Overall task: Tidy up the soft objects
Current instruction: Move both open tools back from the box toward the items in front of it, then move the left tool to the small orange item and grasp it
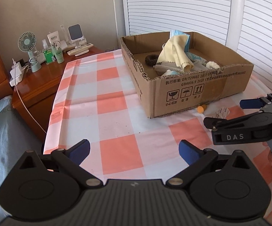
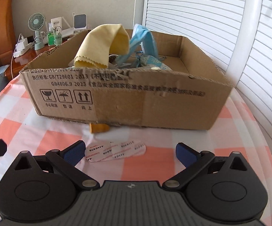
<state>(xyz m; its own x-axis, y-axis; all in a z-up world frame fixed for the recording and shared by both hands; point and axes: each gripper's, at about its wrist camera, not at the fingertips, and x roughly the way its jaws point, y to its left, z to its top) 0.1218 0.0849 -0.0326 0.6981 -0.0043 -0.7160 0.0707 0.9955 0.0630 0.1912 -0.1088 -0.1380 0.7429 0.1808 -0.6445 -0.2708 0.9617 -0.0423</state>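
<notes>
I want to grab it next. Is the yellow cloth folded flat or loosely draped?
Loosely draped. The yellow cloth arches up above the cardboard box rim, its zigzag edge hanging down inside.

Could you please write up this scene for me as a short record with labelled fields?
surface: checked cloth on a table
box: open cardboard box at the far side of the cloth
in box: yellow cloth, blue masks, dark scrunchie, other soft pieces
outside box: white packets and an orange item on the cloth by the box front
left gripper: open, empty, above the cloth
right gripper: open, empty, fingers either side of the packets
nightstand: fan, bottles, remote
</notes>
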